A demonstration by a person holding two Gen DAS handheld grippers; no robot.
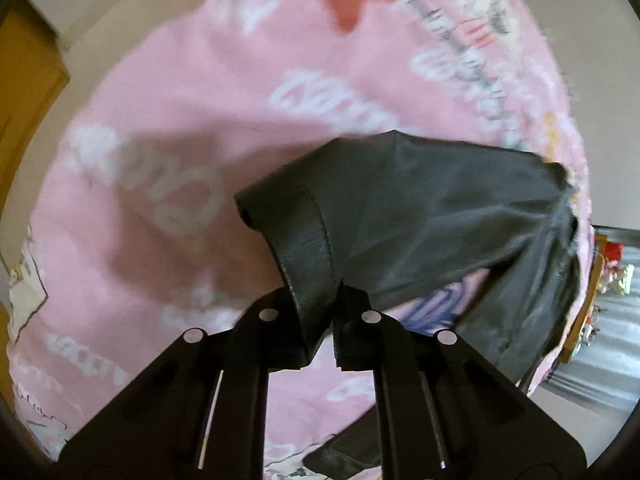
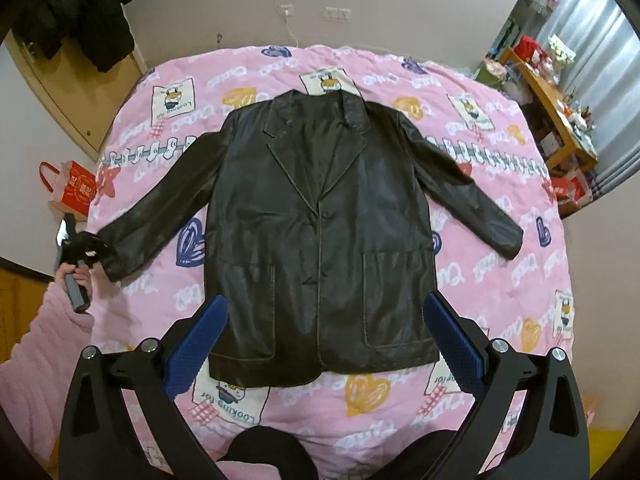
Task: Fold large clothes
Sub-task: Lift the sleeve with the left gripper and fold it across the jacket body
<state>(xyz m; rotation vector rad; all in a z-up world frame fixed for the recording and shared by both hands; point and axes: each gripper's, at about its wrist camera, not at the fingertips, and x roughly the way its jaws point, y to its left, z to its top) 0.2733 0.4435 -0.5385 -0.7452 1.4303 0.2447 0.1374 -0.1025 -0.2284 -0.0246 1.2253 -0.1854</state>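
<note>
A dark leather jacket is lying face up and spread flat on a pink printed quilt that is covering the bed, filling the middle of the right wrist view with its collar toward the top of the frame and its hem toward the bottom. Both sleeves are angling out and down, one toward the left edge, one toward the right.

The left gripper is sitting at the bottom centre of its own view, and its jaws are clamping the cuff of one sleeve; the stitched edge of the cuff is pinched between the fingers, and the rest of the sleeve is trailing up and off to the right of the frame, lifted clear of the quilt. In the right wrist view this same gripper is showing at the left edge, held in a hand with a pink sleeve, right at the end of the jacket's left-frame sleeve.

The right gripper is hanging over the jacket's hem in the lower centre of its frame. Its blue-padded fingers are standing wide apart, one over each lower corner of the jacket, with nothing gripped between them.

A red paper bag is standing beside the bed at the left.
</note>
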